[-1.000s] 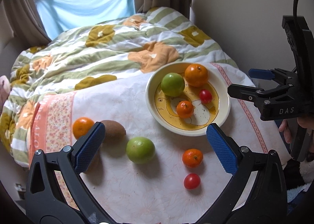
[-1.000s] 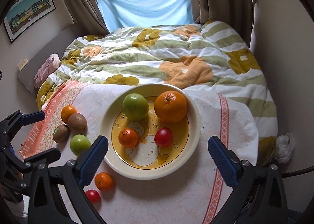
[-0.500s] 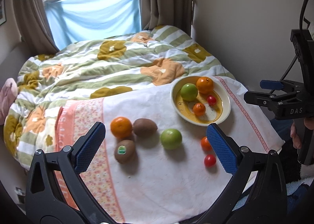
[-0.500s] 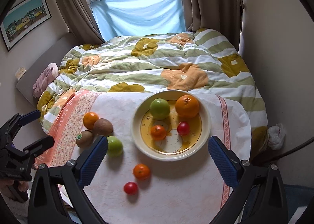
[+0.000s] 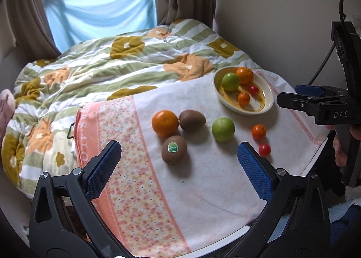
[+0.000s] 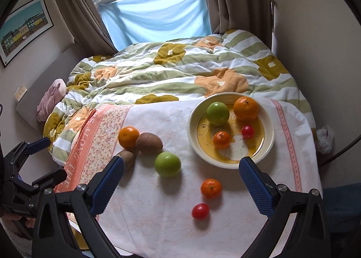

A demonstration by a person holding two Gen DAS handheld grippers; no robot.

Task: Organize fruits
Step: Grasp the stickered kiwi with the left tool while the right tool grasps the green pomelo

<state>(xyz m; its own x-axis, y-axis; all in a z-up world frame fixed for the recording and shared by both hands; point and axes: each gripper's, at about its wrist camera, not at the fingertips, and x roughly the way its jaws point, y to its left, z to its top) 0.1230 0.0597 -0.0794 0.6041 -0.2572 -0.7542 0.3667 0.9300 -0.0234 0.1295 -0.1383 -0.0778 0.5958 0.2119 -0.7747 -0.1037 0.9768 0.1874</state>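
Counting plate [image 6: 269, 138]: 4 fruits | cloth [image 6: 158, 212]: 6 fruits | kiwis [image 5: 191, 120]: 2

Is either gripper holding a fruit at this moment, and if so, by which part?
Nothing is held. The left gripper and right gripper are both open and empty above the cloth.

Bowl [image 6: 268, 127]: glossy glazed ceramic. Loose green apple [image 6: 167, 164]: smooth, shiny skin. Kiwis [image 5: 174, 149]: matt, fuzzy; one bore a glossy sticker. Tablecloth [image 6: 158, 212]: matt printed cloth. Quilt [image 6: 180, 70]: soft, puckered fabric. Fingers [image 5: 255, 172]: textured blue rubbery pads.
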